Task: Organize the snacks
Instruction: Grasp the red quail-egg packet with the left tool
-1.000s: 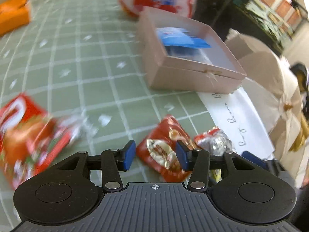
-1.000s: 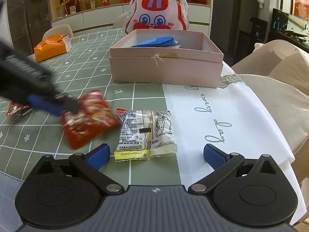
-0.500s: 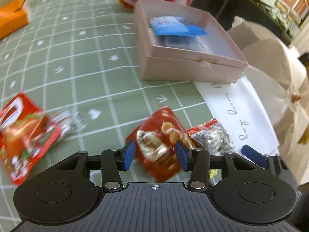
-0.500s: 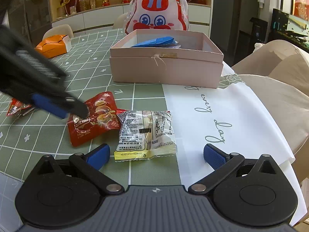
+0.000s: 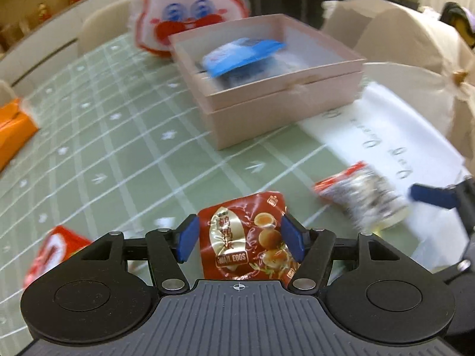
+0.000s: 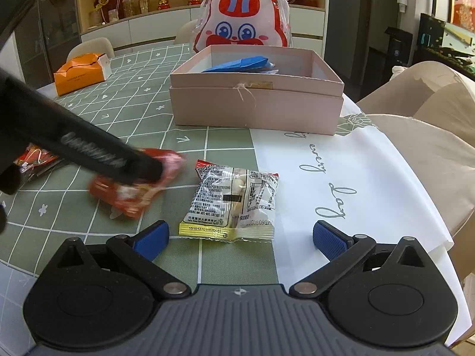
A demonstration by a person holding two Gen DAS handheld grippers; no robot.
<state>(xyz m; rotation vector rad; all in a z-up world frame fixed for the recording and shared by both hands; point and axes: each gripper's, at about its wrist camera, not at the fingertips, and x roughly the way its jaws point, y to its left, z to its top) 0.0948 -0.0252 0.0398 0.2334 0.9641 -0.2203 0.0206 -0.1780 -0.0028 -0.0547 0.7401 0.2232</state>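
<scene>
A red quail-egg packet [image 5: 255,255] lies on the green checked tablecloth between the blue pads of my left gripper [image 5: 240,241]. Its jaws are opening and the pads stand at the packet's two side edges. In the right wrist view the left gripper [image 6: 157,172] reaches in from the left over the blurred red packet [image 6: 130,198]. My right gripper [image 6: 240,235] is open, with a clear printed snack packet [image 6: 234,198] just beyond its tips. The open pink box [image 6: 255,112] holds a blue packet [image 6: 240,63].
A rabbit-face bag [image 6: 242,20] stands behind the box. An orange carton [image 6: 80,72] sits far left, another red packet [image 5: 56,249] near left. A white lettered cloth [image 6: 341,178] covers the table's right side, with a beige covered chair [image 6: 430,95] beyond it.
The left gripper's jaws have spread wider around the red packet and its view has rolled, with the pink box now more upright. The right gripper and the clear packet have not moved.
</scene>
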